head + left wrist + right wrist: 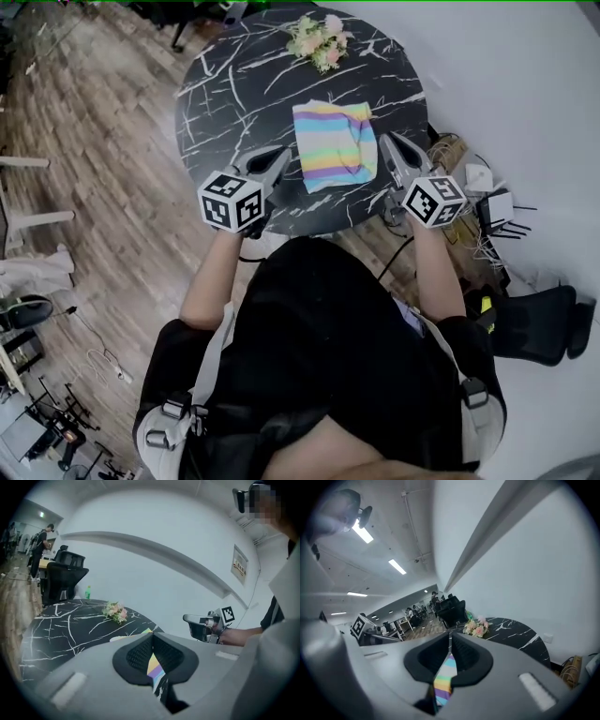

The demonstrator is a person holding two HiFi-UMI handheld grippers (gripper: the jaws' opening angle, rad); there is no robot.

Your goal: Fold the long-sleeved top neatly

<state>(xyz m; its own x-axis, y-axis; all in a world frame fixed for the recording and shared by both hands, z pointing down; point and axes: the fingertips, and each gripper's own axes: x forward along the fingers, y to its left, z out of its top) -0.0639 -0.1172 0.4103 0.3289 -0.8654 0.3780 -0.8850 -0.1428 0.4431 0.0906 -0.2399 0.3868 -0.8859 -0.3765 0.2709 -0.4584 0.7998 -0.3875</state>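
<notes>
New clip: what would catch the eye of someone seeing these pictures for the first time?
A rainbow-striped top, folded into a neat rectangle, stands out brightly on the nearer half of the round black marble-look table. A small bouquet of pale flowers sits at the table's far edge. The left claw and right claw flank the top in the head view, both shut and holding nothing.
</notes>
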